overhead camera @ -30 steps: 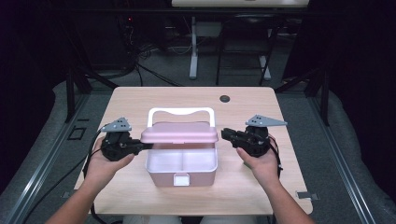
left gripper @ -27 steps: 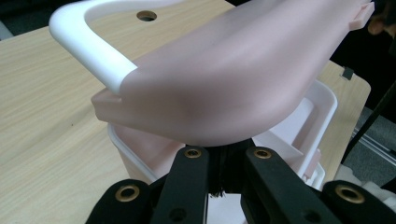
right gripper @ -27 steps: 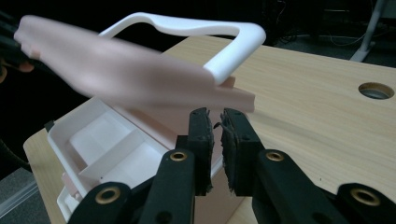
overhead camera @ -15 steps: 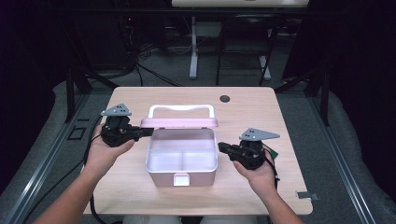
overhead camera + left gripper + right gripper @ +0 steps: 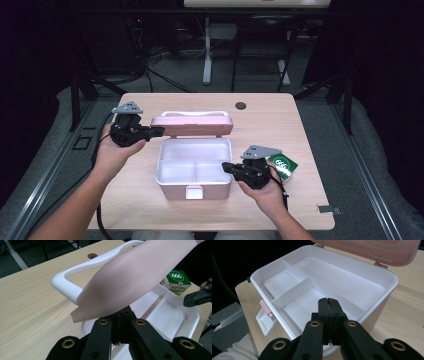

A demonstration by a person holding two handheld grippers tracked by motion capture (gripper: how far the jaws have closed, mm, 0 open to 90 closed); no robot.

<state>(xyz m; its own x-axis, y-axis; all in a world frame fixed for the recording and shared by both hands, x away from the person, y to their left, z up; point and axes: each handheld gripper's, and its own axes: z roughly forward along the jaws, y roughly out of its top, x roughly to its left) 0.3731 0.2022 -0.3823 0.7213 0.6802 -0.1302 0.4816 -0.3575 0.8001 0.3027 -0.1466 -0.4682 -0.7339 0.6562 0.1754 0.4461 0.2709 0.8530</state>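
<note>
**Bright table, black surround**

Table (image 5: 300, 125) evenly lit from overhead, soft faint shadows; room beyond nearly black. High view soft, low detail. Gripper views sharper; near jaws slightly blurred. Pink lid (image 5: 140, 275) close, smooth, mild sheen. White box interior (image 5: 342, 277) bright, unclipped.

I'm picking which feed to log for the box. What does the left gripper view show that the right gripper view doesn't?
Left gripper view alone: the pink plastic lid pinched edge-on in the left gripper, the white carry handle, a green-and-white carton marked 666. Right gripper view alone: the shut, empty right gripper, the white dividers splitting the tray into three compartments, the unfastened front latch. Both: the white box interior and the light wooden table.
</note>
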